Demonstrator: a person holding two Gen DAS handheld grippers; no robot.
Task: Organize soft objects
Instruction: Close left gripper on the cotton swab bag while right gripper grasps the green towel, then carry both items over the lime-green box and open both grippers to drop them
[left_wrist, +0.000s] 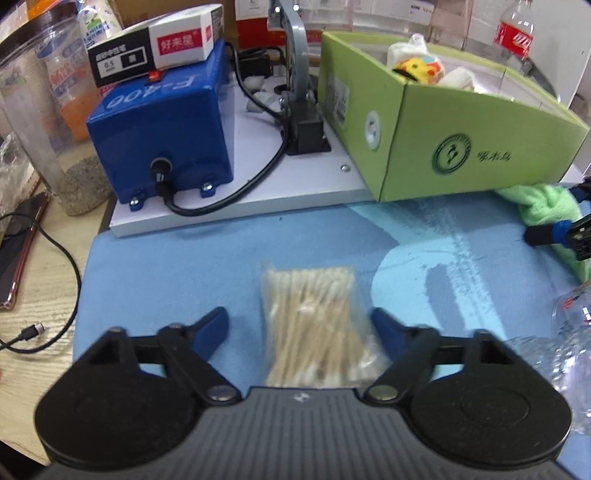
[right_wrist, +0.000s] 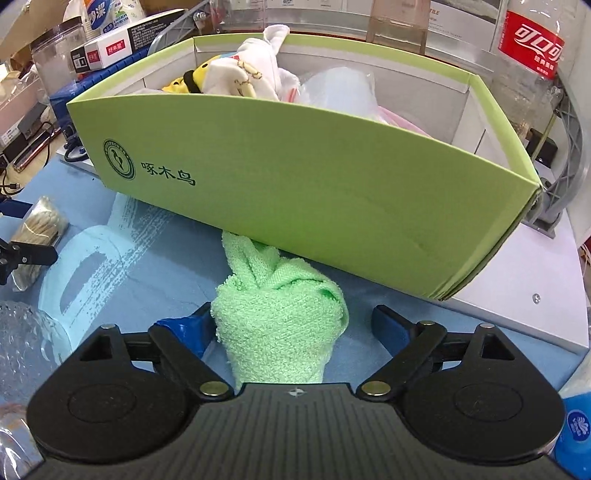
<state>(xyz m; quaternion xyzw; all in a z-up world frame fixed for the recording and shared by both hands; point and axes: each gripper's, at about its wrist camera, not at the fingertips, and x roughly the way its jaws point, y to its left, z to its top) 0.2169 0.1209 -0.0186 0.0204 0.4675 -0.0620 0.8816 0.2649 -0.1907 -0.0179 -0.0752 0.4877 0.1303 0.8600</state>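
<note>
One green towel (right_wrist: 280, 314) lies between the wide right claw (right_wrist: 295, 332), touching its left finger only. One cotton swab bag (left_wrist: 314, 325) lies between the half-open left claw (left_wrist: 299, 328), ungripped.

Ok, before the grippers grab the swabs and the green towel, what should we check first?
1. Bag of cotton swabs sits between the left gripper fingers: ok.
2. Left gripper pressing on the bag: cannot tell; a gap shows on one side.
3. Green towel sits between the right gripper fingers: ok.
4. Right gripper squeezing the towel: not ok; it is open.
5. Room left in the green box: ok.
6. Towel free of the box: cannot tell.
</note>
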